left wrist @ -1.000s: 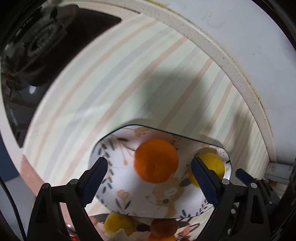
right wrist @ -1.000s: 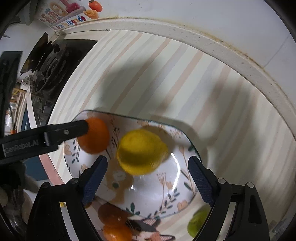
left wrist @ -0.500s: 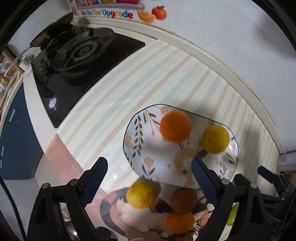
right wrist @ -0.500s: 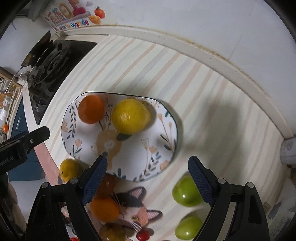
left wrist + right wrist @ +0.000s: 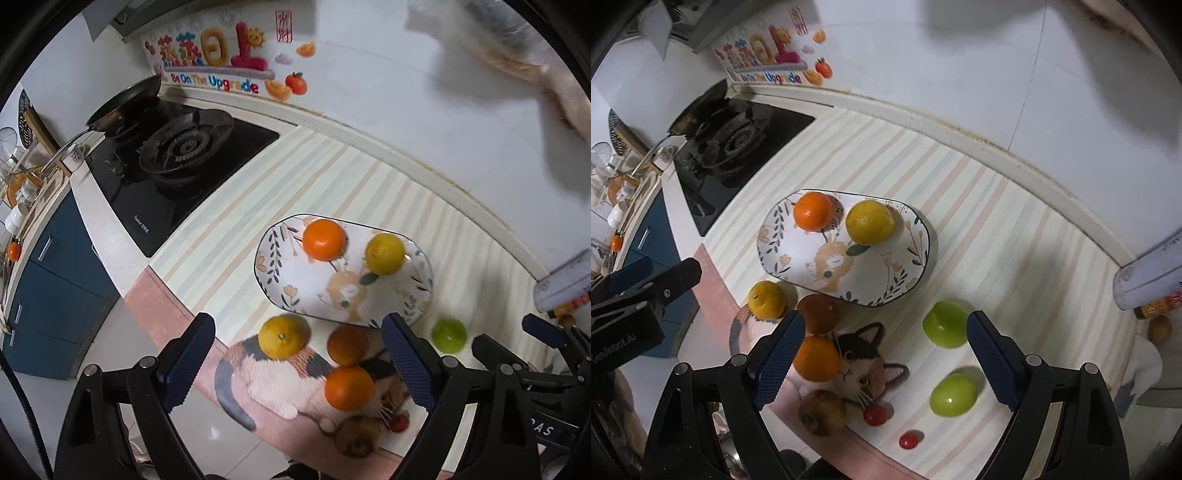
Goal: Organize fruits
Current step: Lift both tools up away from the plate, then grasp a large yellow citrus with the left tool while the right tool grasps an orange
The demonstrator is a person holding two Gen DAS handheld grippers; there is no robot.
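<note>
**Two fruits plated, the rest loose on the counter**

The patterned plate [image 5: 908, 284] sits on the striped counter [image 5: 1015, 236], holding an orange [image 5: 813, 215] and a yellow citrus [image 5: 870, 221] side by side. Just beside its near rim lie another yellow citrus [image 5: 282, 338], a brown fruit [image 5: 347, 345] and a second orange [image 5: 349, 387] on a cat mat [image 5: 273, 384]. A gas stove [image 5: 177, 155] stands well to the left. Only the right wrist view shows both green fruits [image 5: 945, 324] and two cherry tomatoes [image 5: 874, 414]. Left tool [image 5: 297, 365] and right tool [image 5: 884, 362] hover above, jaws wide apart and holding nothing.
</note>
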